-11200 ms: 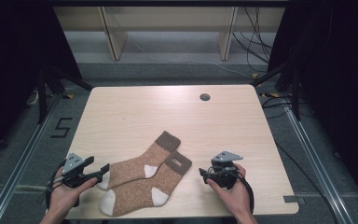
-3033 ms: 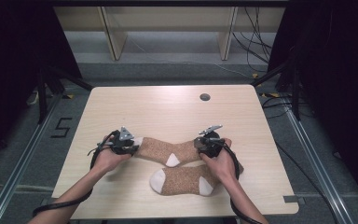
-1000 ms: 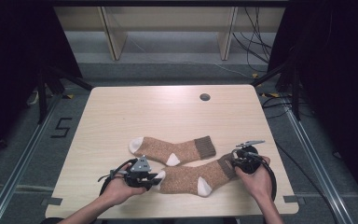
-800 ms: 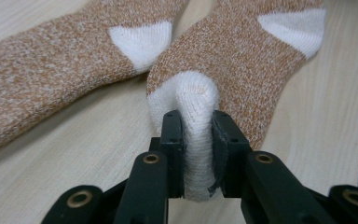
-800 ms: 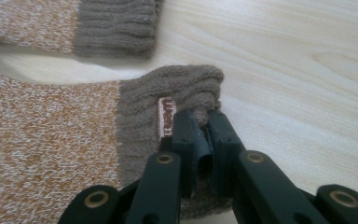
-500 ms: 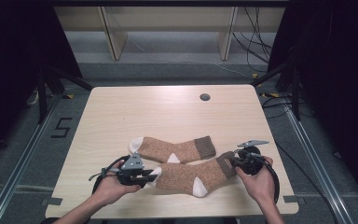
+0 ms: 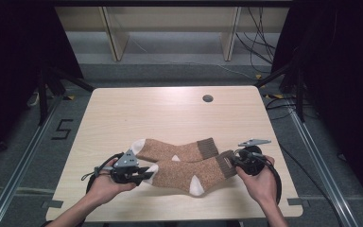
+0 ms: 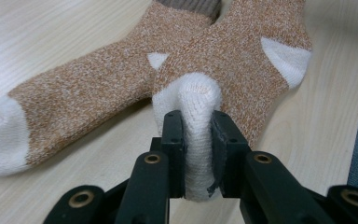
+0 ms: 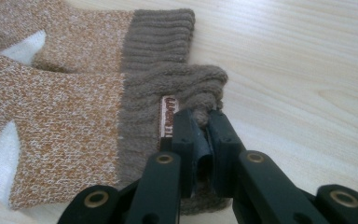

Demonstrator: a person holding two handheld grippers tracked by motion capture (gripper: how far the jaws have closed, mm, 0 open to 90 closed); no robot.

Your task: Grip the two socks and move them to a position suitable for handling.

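Two orange-brown socks with white toes and heels and dark brown cuffs lie on the table. The near sock [image 7: 189, 173] is stretched between my two grippers, a little off the wood. My left gripper [image 7: 147, 175] is shut on its white toe [image 8: 196, 140]. My right gripper [image 7: 232, 161] is shut on its brown ribbed cuff [image 9: 186, 88], beside a small label [image 9: 169, 116]. The far sock [image 7: 175, 150] lies flat just behind it, toe to the left, and the near sock overlaps its edge [image 8: 98, 88].
The light wooden table [image 7: 170, 113] has a round cable hole [image 7: 207, 98] at the back right. Its front edge runs close under both hands. Shelving and cables stand on the floor beyond the table.
Both grippers have lifted the near sock slightly and drawn it a little toward the far sock. The far sock has not moved.
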